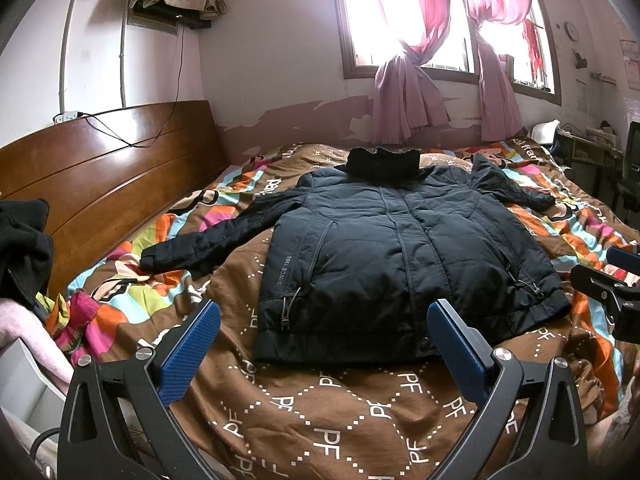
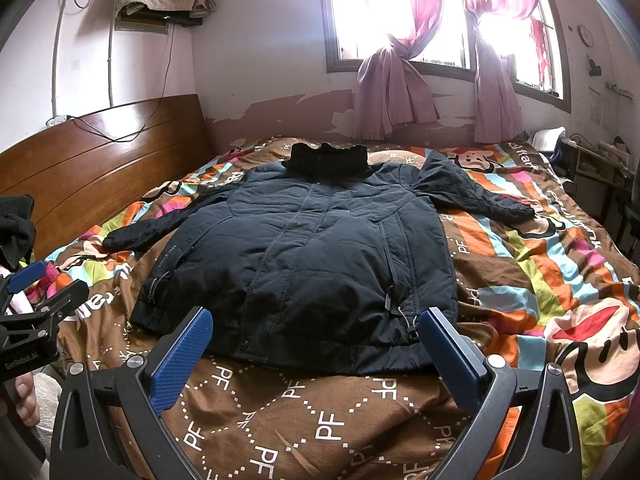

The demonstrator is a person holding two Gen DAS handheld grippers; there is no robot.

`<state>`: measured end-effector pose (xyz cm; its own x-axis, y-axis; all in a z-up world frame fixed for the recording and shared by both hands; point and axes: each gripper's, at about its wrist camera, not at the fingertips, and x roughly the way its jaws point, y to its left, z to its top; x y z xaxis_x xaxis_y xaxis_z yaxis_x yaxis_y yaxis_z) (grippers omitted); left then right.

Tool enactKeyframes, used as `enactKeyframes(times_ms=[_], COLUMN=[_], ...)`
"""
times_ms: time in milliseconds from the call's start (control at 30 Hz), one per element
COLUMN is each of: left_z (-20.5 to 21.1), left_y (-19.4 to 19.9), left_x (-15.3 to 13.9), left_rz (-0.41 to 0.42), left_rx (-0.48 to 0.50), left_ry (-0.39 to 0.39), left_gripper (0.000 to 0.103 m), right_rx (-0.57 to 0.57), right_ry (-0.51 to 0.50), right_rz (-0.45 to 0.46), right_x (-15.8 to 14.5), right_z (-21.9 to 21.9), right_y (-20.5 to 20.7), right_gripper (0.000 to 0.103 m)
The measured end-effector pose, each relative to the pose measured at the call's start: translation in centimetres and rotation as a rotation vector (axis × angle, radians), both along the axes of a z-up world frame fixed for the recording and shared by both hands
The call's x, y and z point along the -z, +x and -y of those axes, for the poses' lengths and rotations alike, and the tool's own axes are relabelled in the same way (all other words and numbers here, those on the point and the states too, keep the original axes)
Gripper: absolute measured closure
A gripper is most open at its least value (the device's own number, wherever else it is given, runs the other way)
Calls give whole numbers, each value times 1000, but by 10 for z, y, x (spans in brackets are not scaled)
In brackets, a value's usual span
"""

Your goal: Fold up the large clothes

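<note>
Left wrist view: jacket [image 1: 400, 248], dark navy, lies flat front-up in frame centre on the quilt [image 1: 320, 408], collar toward the far wall, hem toward the camera. Both sleeves spread out: one runs to frame left w/ its cuff on the coloured stripes, the other angles to upper right. Zip closed down the middle; "SINCE 1969" printed near the left pocket. Left gripper [image 1: 324, 344] at bottom centre, jaws wide, nothing between them but the hem & quilt beyond; blue fingers [image 1: 190, 354] clear of the cloth. Right gripper [image 1: 612, 280] pokes in at the right edge, apart from the jacket; can't tell its gap here. Headboard [image 1: 100, 184] at left, window [image 1: 444, 16] w/ pink curtains upper right, black garment [image 1: 24, 248] at far left edge.

Right wrist view: jacket [image 2: 304, 260] again centre, hem nearest, sleeves out to left & right. Right gripper [image 2: 316, 346] at bottom centre, jaws wide, empty, tips just short of the hem. Left gripper [image 2: 40, 292] shows at the left edge, near the hem's left corner, not touching. Quilt [image 2: 540, 280] fills the right side; headboard [image 2: 104, 160] upper left.
</note>
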<state>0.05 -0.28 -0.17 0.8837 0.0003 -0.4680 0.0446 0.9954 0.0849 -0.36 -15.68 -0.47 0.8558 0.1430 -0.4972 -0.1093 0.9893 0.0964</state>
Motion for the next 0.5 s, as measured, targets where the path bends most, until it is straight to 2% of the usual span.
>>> enactKeyframes(times_ms=[500], left_z=[1], left_y=[0], left_x=[0], left_rz=[0], left_rx=[0], left_ry=[4], left_gripper=[1], right_rx=[0], right_ry=[0], right_rz=[-1], right_x=[0], right_z=[0], right_y=[0], right_gripper=[0])
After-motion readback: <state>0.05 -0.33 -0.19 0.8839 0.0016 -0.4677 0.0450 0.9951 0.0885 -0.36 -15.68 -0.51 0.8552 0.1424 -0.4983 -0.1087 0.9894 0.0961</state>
